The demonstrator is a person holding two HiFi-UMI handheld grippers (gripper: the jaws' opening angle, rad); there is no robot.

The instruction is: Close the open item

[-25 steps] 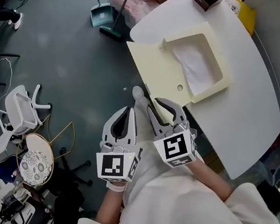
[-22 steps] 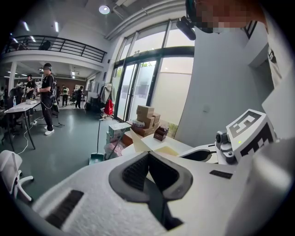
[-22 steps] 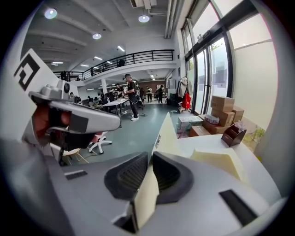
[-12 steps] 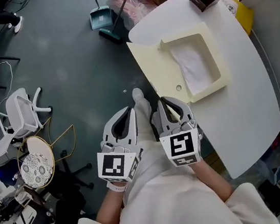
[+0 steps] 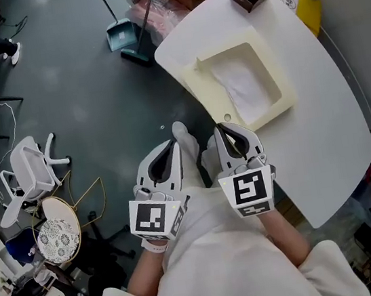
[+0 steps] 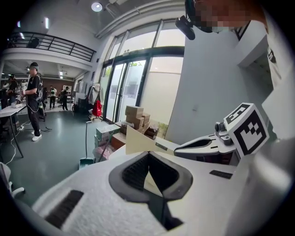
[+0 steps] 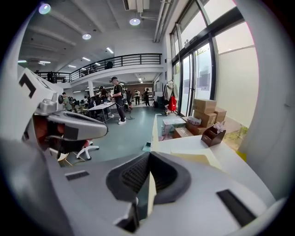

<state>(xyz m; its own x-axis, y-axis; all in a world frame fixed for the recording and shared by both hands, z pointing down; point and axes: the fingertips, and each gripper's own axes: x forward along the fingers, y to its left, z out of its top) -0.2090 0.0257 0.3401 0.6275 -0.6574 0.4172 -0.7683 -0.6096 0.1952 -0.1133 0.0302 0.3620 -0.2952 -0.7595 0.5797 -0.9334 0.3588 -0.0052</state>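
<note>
Only the right gripper view shows us the right gripper (image 7: pixel 148 156) clamped on the lid (image 7: pixel 151 193) edge. The left gripper (image 6: pixel 148 155) has its fingers together, empty. The box (image 5: pixel 281 94) lies along the table's (image 5: pixel 335 143) near edge, with bare tabletop beyond.

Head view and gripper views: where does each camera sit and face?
Head view: on the head, facing steeply down at white table, open cream cardboard box, own white sleeves.
Left gripper view: on left hand-held gripper, along its shut jaws.
Right gripper view: on right hand-held gripper, jaws clamping the box's lid.
Gripper views share that lid.
</note>
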